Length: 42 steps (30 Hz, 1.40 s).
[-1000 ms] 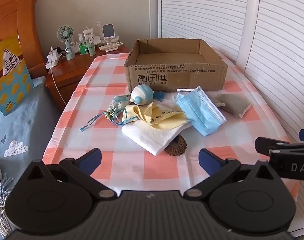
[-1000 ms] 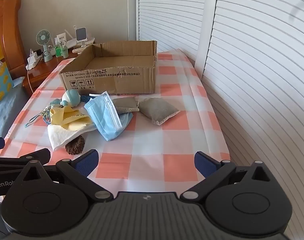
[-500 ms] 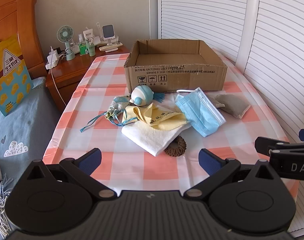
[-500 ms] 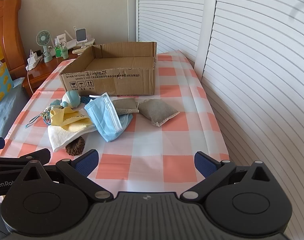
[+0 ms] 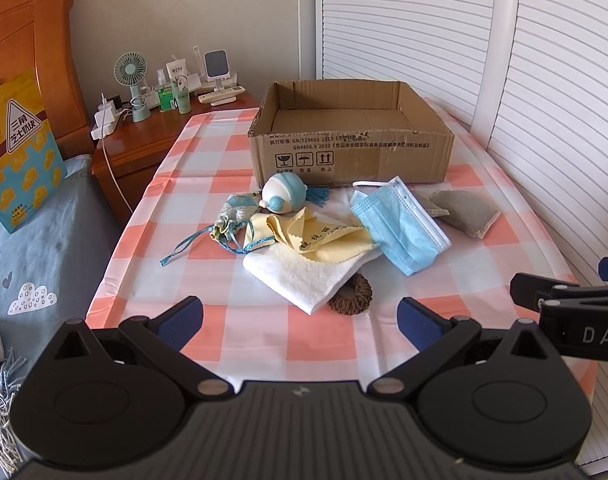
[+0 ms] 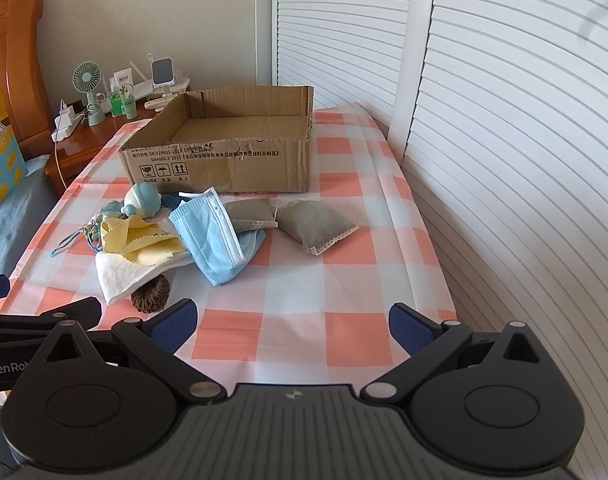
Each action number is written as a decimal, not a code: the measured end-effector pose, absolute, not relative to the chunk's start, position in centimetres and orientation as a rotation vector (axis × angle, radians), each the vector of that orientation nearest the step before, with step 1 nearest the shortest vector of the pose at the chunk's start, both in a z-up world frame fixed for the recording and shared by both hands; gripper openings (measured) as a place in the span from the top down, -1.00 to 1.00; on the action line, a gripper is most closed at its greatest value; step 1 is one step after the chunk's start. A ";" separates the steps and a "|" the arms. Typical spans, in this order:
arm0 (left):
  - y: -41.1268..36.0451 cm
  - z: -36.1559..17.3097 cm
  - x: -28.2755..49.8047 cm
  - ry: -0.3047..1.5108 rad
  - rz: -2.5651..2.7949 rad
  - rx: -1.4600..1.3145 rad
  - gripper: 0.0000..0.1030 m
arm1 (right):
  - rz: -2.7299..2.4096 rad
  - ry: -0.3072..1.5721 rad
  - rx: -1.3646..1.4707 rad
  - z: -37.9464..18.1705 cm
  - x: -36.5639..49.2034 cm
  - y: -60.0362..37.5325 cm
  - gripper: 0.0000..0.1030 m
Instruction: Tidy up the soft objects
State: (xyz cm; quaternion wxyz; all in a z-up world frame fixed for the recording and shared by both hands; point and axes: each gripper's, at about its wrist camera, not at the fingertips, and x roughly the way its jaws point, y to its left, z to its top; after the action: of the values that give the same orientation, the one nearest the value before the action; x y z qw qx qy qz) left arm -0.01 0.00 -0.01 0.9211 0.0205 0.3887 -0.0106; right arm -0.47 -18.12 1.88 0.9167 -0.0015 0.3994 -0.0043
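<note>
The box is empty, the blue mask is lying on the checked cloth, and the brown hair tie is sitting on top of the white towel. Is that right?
Nearly. The brown hair tie isn't on top of the white towel; it peeks out from under the towel's near edge, as the left wrist view shows. The rest is right: the cardboard box is empty and the blue mask lies on the checked cloth.

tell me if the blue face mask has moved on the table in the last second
No. The blue face mask lies in the same spot, just in front of the cardboard box and partly over a grey pouch.
</note>
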 end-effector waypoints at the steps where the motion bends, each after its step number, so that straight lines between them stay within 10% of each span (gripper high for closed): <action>1: 0.0 0.0 0.0 0.799 -0.021 0.042 -0.99 | -0.010 0.822 -0.003 1.9 -0.5 -18.1 -1.00; 42: -0.5 0.1 1.0 0.794 -0.038 0.050 -0.99 | -0.012 0.811 -0.002 1.7 0.0 -18.3 -1.00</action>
State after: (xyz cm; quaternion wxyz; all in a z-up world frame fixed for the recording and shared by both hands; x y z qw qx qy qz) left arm 1.02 -0.47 0.10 0.9217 0.0242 0.3867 -0.0187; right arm -0.03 -18.26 1.66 0.9189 -0.0010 0.3944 -0.0058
